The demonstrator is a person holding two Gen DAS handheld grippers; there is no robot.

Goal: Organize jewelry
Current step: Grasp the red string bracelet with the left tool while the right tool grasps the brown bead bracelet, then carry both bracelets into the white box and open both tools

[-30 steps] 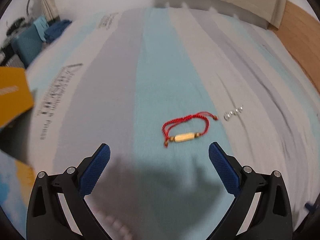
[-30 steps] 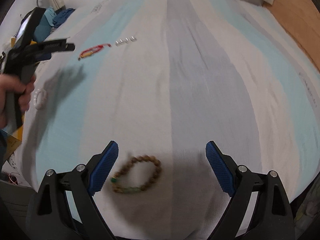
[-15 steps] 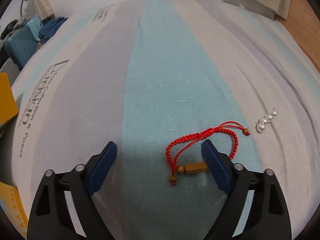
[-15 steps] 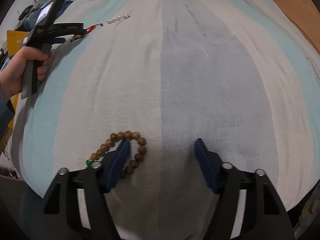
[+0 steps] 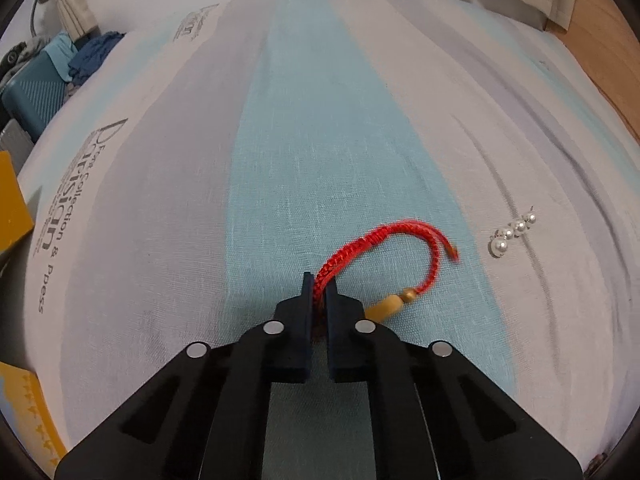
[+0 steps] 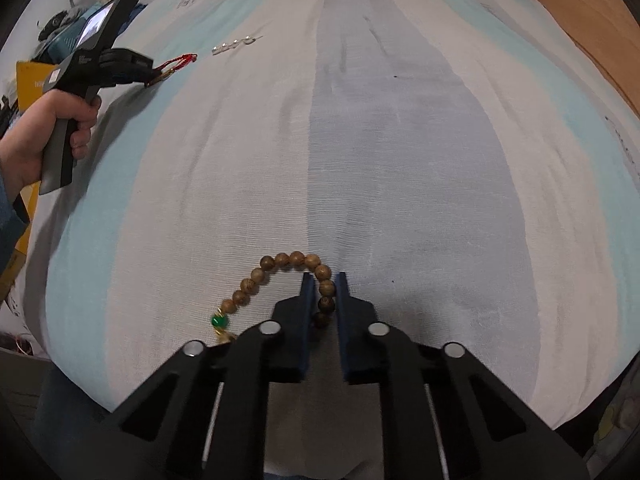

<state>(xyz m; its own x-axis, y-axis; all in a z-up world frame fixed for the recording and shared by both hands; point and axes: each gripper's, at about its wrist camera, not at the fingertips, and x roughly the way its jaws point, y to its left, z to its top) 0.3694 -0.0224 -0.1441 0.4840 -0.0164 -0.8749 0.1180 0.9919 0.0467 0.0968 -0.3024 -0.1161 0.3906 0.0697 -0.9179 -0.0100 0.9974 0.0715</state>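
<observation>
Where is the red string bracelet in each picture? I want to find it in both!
Left wrist view: the red string bracelet is just right of the middle, pinched in the left gripper jaws.
Right wrist view: it is small, far up on the left, poking out of the left gripper.
Shared landmark: the row of pearls lies just right of the bracelet in both.

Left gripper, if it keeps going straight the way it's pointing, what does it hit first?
The left gripper is shut on the red cord bracelet, whose loop lies just ahead. Beyond that, only striped bedsheet shows; depth is unclear.
</observation>
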